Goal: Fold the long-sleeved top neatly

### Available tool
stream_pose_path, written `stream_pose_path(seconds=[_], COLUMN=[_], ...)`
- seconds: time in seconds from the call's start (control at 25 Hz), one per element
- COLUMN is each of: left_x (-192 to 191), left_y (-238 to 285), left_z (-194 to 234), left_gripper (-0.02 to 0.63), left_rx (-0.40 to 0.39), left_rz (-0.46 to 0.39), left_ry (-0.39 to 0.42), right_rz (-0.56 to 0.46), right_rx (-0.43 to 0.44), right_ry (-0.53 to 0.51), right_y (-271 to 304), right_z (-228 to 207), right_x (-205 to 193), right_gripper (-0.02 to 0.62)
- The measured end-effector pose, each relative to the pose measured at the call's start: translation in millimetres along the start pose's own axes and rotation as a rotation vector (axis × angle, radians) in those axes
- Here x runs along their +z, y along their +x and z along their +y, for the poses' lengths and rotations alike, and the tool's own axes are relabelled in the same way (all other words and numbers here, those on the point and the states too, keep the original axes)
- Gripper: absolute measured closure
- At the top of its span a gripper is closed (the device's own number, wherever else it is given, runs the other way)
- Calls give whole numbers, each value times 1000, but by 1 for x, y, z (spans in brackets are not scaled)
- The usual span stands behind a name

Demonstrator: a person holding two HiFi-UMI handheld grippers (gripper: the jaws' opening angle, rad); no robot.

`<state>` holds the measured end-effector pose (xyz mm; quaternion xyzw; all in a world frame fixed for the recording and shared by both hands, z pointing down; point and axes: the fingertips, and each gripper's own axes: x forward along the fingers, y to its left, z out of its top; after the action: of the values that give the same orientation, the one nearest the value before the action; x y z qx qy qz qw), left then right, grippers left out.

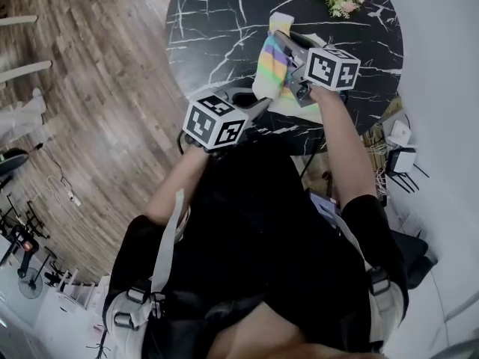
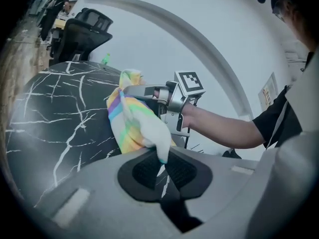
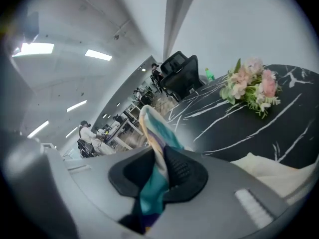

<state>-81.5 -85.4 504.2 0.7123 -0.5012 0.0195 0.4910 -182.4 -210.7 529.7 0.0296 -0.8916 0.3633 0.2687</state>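
TEXT: I can read none | MARKERS: left gripper's cube (image 1: 215, 120) and right gripper's cube (image 1: 333, 67), at 1 o'clock, carry only black-and-white square patterns | WALL: sheet (image 2: 267, 90) at 3 o'clock, print too small

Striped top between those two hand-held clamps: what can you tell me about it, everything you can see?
The top is soft, thin-looking cloth with pastel stripes of yellow, green, blue and purple, and plain white or cream parts. It is bunched, not flat, and held up over the black marbled table. The left gripper is shut on a white edge, the right gripper on a striped fold. Its sleeves cannot be made out.
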Motion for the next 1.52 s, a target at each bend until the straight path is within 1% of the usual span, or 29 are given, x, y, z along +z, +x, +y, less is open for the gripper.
stream_pose_path(seconds=[0.16, 0.28, 0.44, 0.56, 0.6, 0.68, 0.8, 0.96, 1.2, 1.32, 1.4, 1.52], left_x=[0, -4, -22, -40, -45, -53, -57, -62, -61, -56, -50, -33], left_y=[34, 62, 104, 136, 145, 161, 172, 177, 177, 170, 161, 140], left_z=[-36, -61, -86, -97, -101, -110, -124, -127, -125, -130, -133, -131], left_gripper=[575, 575, 575, 569, 556, 488, 483, 483, 483, 483, 483, 494], left_rx=[-8, -18, -14, -1, -6, -35, -73, -68, -44, -43, -43, -34], left_rz=[68, 115, 214, 285, 304, 322, 324, 338, 297, 250, 207, 107], left_ry=[90, 139, 219, 260, 256, 228, 199, 213, 229, 248, 253, 259], right_rz=[-55, -84, -96, -91, -88, -90, -96, -86, -133, -173, -210, -255], right_rx=[30, 42, 51, 20, -1, -52, -115, -195, -261, -250, -227, -215], right_ry=[70, 132, 213, 245, 246, 227, 178, 152, 160, 117, 90, 31], right_y=[-49, -84, -122, -142, -148, -160, -180, -205, -236, -246, -253, -263], right_z=[-27, -54, -93, -123, -133, -149, -165, -189, -204, -189, -170, -137], right_x=[1, -7, -31, -49, -53, -57, -57, -65, -72, -68, -62, -54], right_gripper=[537, 538, 538, 526, 512, 483, 462, 406, 405, 408, 427, 460])
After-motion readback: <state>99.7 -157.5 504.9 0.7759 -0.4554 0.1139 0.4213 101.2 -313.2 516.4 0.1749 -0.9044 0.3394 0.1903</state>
